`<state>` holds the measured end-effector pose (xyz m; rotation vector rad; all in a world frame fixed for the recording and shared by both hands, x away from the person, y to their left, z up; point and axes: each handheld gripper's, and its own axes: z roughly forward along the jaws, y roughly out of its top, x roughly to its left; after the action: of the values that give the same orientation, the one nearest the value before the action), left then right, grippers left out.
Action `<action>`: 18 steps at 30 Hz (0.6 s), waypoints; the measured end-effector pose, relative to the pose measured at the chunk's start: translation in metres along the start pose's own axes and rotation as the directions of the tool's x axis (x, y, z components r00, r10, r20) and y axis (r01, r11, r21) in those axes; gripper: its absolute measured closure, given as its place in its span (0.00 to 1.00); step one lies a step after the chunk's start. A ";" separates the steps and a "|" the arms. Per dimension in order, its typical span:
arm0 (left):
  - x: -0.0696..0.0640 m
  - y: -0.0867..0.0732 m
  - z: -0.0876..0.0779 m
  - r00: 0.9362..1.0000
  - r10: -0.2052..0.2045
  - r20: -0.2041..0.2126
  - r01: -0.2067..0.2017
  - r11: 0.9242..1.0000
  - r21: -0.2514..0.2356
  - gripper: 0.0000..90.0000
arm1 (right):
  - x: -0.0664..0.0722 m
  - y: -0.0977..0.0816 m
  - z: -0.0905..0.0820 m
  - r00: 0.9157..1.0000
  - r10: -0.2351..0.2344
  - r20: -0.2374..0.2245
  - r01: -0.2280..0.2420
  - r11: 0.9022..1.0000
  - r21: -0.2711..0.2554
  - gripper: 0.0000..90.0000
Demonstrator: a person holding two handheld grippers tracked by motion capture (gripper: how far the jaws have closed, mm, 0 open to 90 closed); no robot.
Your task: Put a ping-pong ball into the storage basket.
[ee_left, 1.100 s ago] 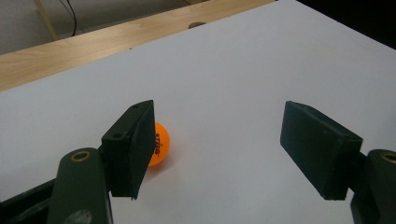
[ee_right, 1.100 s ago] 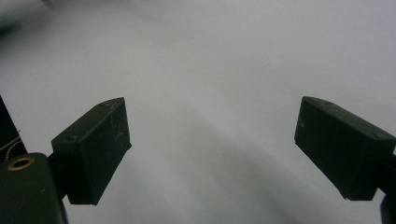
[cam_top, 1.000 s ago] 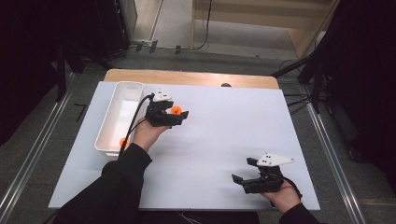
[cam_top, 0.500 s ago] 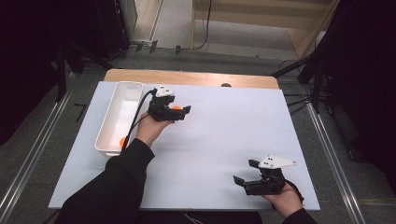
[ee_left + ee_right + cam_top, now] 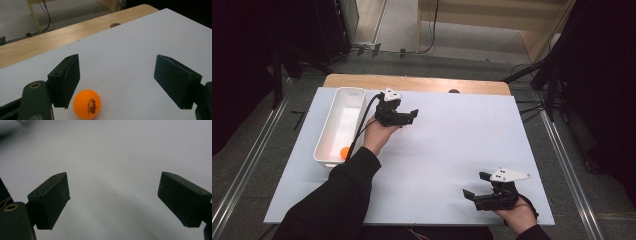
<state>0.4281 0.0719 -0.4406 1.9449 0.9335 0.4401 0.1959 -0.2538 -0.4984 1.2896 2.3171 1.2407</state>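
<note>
Flat white rectangular surface [image 5: 447, 150] laid over a light wooden tabletop [image 5: 422, 83], whose far edge shows beyond it. Long white plastic bin [image 5: 333, 150] stands near the surface's left edge. Small orange ball with printed lettering [image 5: 87, 103] rests directly on the white surface, right of the bin.

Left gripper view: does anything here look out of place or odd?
Nothing damaged or spilled. One orange ball lies loose on the white table, close beside one pad of the open left gripper and ungripped, while another orange ball already sits in the white bin.
</note>
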 end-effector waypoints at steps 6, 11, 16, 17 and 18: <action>0.002 0.007 0.004 0.999 -0.021 -0.030 0.021 1.000 -0.016 0.24 | 0.000 0.000 0.000 1.000 -0.002 -0.004 0.002 1.000 -0.002 0.10; 0.009 0.012 0.009 0.998 -0.041 -0.053 0.040 0.999 -0.014 0.24 | 0.001 0.000 0.000 1.000 -0.006 -0.005 0.006 1.000 0.005 0.10; 0.017 0.014 0.013 0.994 -0.076 -0.073 0.074 0.996 -0.040 0.24 | 0.001 -0.001 0.000 1.000 -0.006 -0.004 0.006 1.000 0.004 0.10; 0.019 0.014 0.013 0.994 -0.084 -0.072 0.081 0.996 -0.040 0.24 | 0.001 -0.001 0.000 1.000 -0.007 -0.003 0.007 1.000 0.004 0.10; 0.020 0.014 0.014 0.993 -0.091 -0.069 0.088 0.995 -0.044 0.24 | 0.001 -0.001 0.001 1.000 -0.009 -0.004 0.009 1.000 0.006 0.10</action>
<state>0.4561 0.0745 -0.4376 1.8527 1.0446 0.4757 0.1950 -0.2527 -0.4990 1.2783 2.3288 1.2348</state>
